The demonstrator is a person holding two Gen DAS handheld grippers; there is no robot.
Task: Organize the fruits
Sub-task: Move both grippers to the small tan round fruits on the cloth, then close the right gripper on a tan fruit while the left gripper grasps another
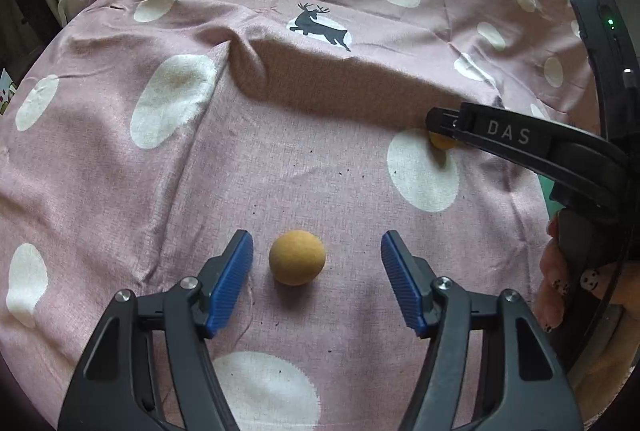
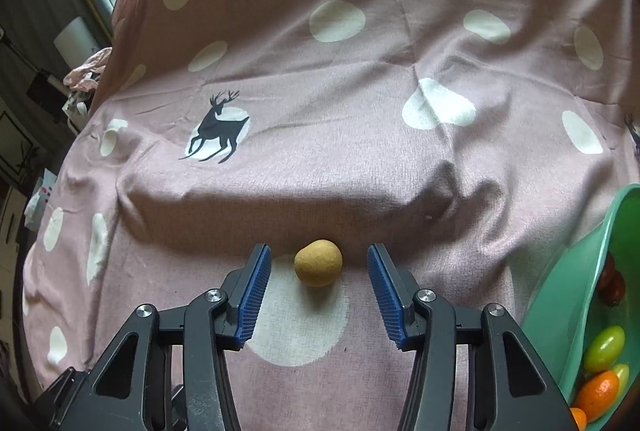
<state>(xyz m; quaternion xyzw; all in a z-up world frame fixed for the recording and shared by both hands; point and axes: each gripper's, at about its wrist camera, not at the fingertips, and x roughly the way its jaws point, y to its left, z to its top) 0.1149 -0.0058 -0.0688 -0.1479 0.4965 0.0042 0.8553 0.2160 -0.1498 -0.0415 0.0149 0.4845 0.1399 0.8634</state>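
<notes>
While each hand-held gripper has a small tan fruit lying between its blue pads, neither is pinching yet. In the left wrist view the round fruit point(image 1: 297, 257) rests on the pink spotted cloth point(image 1: 320, 171), straight ahead of the left hand-held gripper point(image 1: 317, 263) and closer to its left pad; the jaws stand spread with clear cloth on both sides of the fruit. It is nearly a ball, so no long axis matters for the grip. The second fruit point(image 2: 318, 263) sits at the edge of a white spot, centred ahead of the right hand-held gripper point(image 2: 319, 283), whose jaws are narrower but still apart from it on both sides; it is a little egg-shaped, its longer line running slantwise across the gap. Each hand is plainly the nearer one for its own fruit, and I judge a short push forward and down, then a squeeze, is what both need.

Further out, a green bowl point(image 2: 576, 271) at the right edge of the right wrist view holds coloured fruits point(image 2: 604, 347), the likely goal. A fold of cloth rises just behind the second fruit and might stop it rolling. Nothing stands between pads and fruit. A deer print point(image 1: 320, 25) lies well beyond.
</notes>
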